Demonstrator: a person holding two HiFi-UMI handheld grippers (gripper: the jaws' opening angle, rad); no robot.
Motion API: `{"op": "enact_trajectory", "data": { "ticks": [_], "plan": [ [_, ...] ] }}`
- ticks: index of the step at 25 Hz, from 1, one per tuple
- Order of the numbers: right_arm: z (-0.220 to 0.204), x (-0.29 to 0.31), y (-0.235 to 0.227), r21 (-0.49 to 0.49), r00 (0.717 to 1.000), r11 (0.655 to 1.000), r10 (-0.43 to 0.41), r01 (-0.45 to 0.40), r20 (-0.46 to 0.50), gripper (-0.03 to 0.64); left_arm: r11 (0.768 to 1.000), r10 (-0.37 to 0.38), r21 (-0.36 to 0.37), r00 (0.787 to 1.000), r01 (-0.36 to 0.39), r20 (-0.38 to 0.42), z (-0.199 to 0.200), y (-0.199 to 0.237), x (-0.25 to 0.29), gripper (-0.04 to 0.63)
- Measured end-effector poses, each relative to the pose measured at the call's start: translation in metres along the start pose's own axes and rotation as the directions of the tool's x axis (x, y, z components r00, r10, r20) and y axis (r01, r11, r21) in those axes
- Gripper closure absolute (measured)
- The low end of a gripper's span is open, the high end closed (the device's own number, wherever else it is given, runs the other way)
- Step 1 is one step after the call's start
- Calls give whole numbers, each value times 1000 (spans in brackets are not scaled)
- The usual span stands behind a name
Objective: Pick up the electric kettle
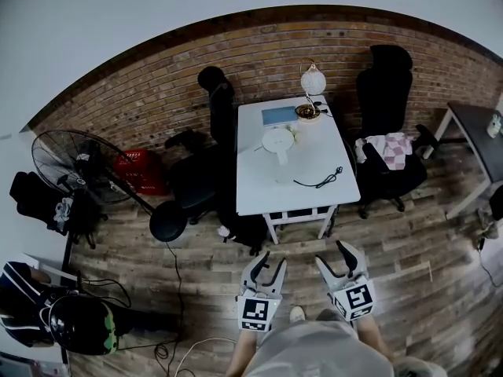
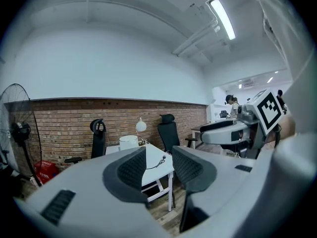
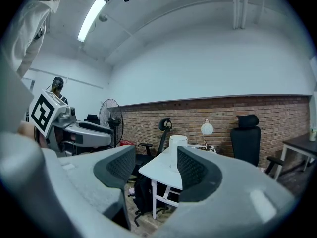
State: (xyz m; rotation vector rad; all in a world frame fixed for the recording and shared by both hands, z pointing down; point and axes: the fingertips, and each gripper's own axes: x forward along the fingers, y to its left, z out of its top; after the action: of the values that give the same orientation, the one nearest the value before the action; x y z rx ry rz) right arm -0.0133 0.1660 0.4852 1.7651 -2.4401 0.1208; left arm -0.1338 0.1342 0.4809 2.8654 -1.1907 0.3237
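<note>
The white electric kettle (image 1: pixel 277 141) stands upright on the white table (image 1: pixel 314 191), near its middle left. Both grippers hover over the wooden floor, well short of the table's front edge. My left gripper (image 1: pixel 271 261) has its jaws apart with nothing between them. My right gripper (image 1: pixel 334 256) also stands open and empty. In the left gripper view the kettle (image 2: pixel 129 142) shows far off above the left pad of my left gripper (image 2: pixel 158 165). In the right gripper view the kettle (image 3: pixel 178 142) sits in the gap of my right gripper (image 3: pixel 156 165).
A black cable (image 1: pixel 318 181), a lamp (image 1: pixel 313 78) and a bowl (image 1: pixel 306 112) share the table. Black chairs (image 1: pixel 216 100) (image 1: pixel 385 93) flank it; a dark bag (image 1: pixel 247 230) lies under its front left corner. A fan (image 1: pixel 67 159) and red basket (image 1: pixel 137 171) stand left.
</note>
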Motion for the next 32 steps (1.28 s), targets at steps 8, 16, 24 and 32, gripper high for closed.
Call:
{"op": "enact_trajectory", "data": {
  "ticks": [8, 16, 24, 32],
  "plan": [
    [4, 13, -9, -21, 1000, 1000, -21, 22, 15, 354, 1000, -22, 1, 1000, 22, 9, 4, 10, 14, 431],
    [7, 25, -15, -13, 1000, 1000, -28, 28, -6, 354, 1000, -26, -1, 1000, 26, 14, 7, 20, 26, 431],
    [9, 43, -32, -15, 1000, 1000, -18, 18, 5, 354, 1000, -15, -4, 1000, 15, 9, 8, 27, 49, 431],
    [4, 69, -67, -9, 1000, 1000, -9, 9, -10, 354, 1000, -4, -6, 1000, 4, 8, 7, 34, 93, 431]
  ]
}}
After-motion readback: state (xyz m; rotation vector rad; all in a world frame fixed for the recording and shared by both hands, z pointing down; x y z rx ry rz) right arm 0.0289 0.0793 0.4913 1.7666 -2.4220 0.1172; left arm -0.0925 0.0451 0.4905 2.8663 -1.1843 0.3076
